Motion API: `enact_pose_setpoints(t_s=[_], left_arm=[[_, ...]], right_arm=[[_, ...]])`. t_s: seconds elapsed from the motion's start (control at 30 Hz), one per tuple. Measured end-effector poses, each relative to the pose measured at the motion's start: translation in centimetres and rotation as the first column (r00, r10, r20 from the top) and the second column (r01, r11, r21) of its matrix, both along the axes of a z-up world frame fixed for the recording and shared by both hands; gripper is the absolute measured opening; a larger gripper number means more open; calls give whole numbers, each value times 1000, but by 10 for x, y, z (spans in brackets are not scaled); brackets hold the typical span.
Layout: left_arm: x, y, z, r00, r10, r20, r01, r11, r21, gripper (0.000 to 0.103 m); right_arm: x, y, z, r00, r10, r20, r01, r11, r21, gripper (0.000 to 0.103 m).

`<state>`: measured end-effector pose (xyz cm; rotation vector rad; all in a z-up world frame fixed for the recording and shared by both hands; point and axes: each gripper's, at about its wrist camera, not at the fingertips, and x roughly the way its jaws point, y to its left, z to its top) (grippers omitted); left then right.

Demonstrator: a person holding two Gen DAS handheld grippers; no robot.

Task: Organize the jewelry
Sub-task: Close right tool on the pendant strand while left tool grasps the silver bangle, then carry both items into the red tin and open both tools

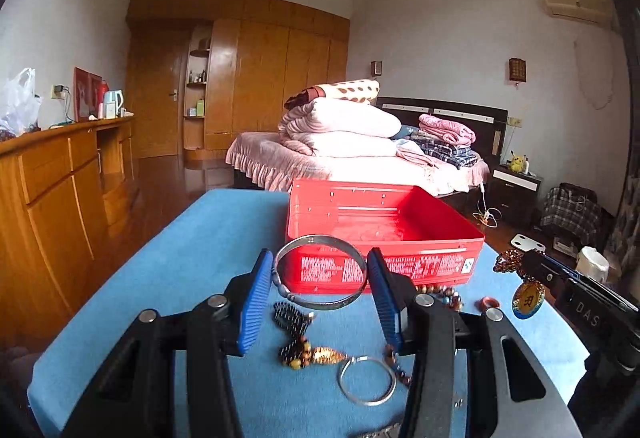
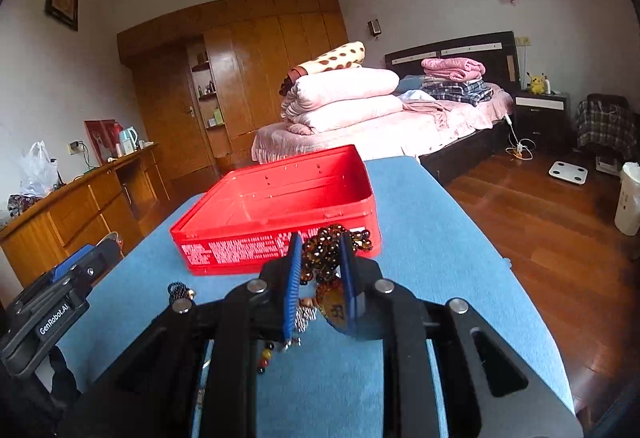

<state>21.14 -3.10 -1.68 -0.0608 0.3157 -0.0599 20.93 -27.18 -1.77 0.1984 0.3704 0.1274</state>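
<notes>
An open red box stands on the blue table; it also shows in the right wrist view. My left gripper is shut on a silver bangle, held just in front of the box. My right gripper is shut on an amber bead necklace with a round gold pendant, near the box's front right corner. In the left wrist view the necklace and its pendant hang at the right.
On the table lie a dark beaded charm with gold beads, a silver ring bangle, a small orange ring and a bead string. The table edge drops to wood floor on the right. A wooden dresser stands left.
</notes>
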Motion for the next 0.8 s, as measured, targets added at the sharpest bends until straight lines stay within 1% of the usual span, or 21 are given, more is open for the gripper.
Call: enact_pose_setpoints(t_s=[0.13, 0.2, 0.3, 0.37, 0.47, 0.57, 0.67, 0.73, 0.8], left_arm=[[27, -6, 21, 999, -12, 31, 12, 1000, 3, 48], [44, -9, 28, 999, -25, 27, 25, 1000, -9, 48], [75, -13, 32, 999, -43, 5, 43, 999, -29, 48], [98, -16, 30, 999, -50, -18, 50, 998, -36, 48], [125, -19, 24, 997, -61, -55, 59, 997, -47, 48], [147, -25, 13, 996, -42, -84, 40, 999, -26, 48], [157, -26, -1, 991, -32, -130, 28, 999, -34, 49], [157, -25, -2, 990, -38, -138, 33, 999, -37, 51], [150, -24, 0, 993, -26, -116, 23, 999, -26, 60]], right_arm=[[23, -1, 25, 999, 12, 52, -13, 1000, 10, 17], [42, -1, 37, 997, 22, 68, -24, 999, 22, 17], [77, -2, 46, 997, 37, 64, -40, 998, 46, 17], [101, -1, 46, 998, 40, 51, -42, 998, 51, 17], [129, -1, 37, 999, 48, 11, -48, 996, 70, 17], [148, 3, 26, 998, 48, -37, -46, 997, 54, 18], [155, 8, 18, 996, 55, -67, -53, 998, 38, 21], [152, 10, 18, 997, 52, -56, -50, 998, 23, 22], [148, 8, 20, 997, 53, -50, -51, 998, 36, 22]])
